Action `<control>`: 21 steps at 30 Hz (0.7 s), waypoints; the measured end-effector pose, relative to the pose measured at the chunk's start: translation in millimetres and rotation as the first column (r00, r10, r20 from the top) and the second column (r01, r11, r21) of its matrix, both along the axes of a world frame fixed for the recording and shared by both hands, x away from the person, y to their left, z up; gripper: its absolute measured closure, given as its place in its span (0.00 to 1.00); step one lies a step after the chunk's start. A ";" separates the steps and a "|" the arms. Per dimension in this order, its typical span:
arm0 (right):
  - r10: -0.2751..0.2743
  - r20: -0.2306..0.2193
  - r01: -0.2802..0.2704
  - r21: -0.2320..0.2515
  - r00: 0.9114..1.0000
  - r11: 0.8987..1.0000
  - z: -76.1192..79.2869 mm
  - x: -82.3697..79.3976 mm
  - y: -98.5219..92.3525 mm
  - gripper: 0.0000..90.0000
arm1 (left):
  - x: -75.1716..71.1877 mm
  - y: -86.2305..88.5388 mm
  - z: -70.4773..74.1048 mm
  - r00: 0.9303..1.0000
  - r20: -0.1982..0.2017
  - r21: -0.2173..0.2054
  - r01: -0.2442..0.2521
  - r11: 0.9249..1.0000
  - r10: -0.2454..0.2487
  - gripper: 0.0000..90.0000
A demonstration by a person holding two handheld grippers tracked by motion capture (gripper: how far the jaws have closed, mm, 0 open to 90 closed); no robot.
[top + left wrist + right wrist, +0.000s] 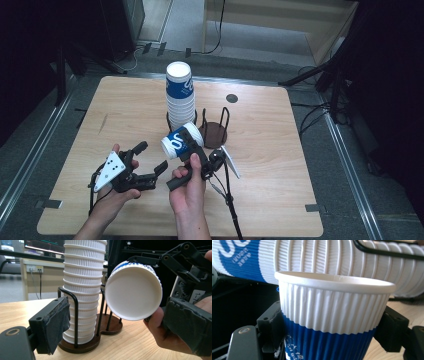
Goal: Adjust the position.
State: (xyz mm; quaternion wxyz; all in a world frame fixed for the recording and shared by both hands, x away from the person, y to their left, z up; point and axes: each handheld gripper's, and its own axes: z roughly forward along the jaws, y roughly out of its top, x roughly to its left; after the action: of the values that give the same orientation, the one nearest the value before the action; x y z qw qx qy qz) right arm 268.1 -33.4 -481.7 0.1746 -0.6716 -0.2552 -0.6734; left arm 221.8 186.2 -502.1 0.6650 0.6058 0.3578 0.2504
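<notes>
Pinching a blue-and-white ribbed paper cup [176, 142] on its side above the pale wooden desk [280, 150], the right tongs [191, 148] hold it just before the tall stack of matching cups [179, 95] standing in a dark wire holder [214, 131]; the left tongs [151, 157] gape, spread and empty.

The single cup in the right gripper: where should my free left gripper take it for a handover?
Probably the blue lower body of the cup, near its closed base. It lies tilted, base towards the left gripper, whose jaws stand open, while the right gripper clamps the ribbed wall below the rim. Come from the base side, jaws across the wall.
</notes>
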 end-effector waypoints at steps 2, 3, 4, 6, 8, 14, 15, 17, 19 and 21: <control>-0.006 0.029 0.006 -0.033 1.000 0.999 1.3 -0.5 -0.6 0.24 | 0.1 0.7 -0.1 1.000 -0.002 0.001 0.004 1.000 -0.004 0.09; 0.001 0.031 0.000 -0.039 1.000 0.999 2.7 -0.9 -0.8 0.24 | 0.1 0.9 -0.1 1.000 -0.003 0.000 0.007 1.000 -0.007 0.09; 0.001 0.046 0.001 -0.048 0.999 0.999 2.8 -0.4 -0.6 0.24 | 0.1 0.9 -0.1 1.000 -0.005 -0.002 0.008 1.000 -0.008 0.09; 0.006 0.053 -0.003 -0.059 0.999 0.998 3.8 -1.0 -1.0 0.24 | 0.2 1.0 -0.1 1.000 -0.011 -0.008 0.019 1.000 -0.019 0.09; -0.014 0.069 0.021 -0.102 0.998 0.995 5.2 -1.8 -1.5 0.24 | 0.1 1.1 -0.2 1.000 -0.012 -0.010 0.027 1.000 -0.027 0.09; -0.025 0.132 0.047 -0.170 0.991 0.984 8.5 -2.4 -4.4 0.24 | 0.9 2.6 -0.6 0.999 -0.025 -0.022 0.030 0.999 -0.031 0.09; -0.026 0.142 0.052 -0.183 0.990 0.982 9.2 -2.7 -5.3 0.24 | 1.2 3.1 -0.6 0.999 -0.027 -0.021 0.031 0.999 -0.032 0.09; -0.022 0.169 0.054 -0.192 0.985 0.980 10.0 -2.5 -6.2 0.24 | 1.3 3.2 -0.9 0.999 -0.031 -0.024 0.030 0.999 -0.030 0.09; -0.023 0.201 0.070 -0.226 0.979 0.972 10.4 -2.0 -7.2 0.24 | 1.4 2.8 -1.3 0.999 -0.036 -0.023 0.029 0.999 -0.029 0.09; -0.030 0.226 0.086 -0.242 0.974 0.967 12.1 -3.1 -8.9 0.24 | 1.6 2.9 -1.7 0.999 -0.039 -0.020 0.030 0.999 -0.030 0.09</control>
State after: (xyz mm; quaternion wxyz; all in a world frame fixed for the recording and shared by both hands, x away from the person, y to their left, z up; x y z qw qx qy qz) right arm 265.0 -42.3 -469.5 0.0392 -0.6166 -0.3358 -0.7110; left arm 223.3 189.1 -503.8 0.6675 0.6093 0.3642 0.2248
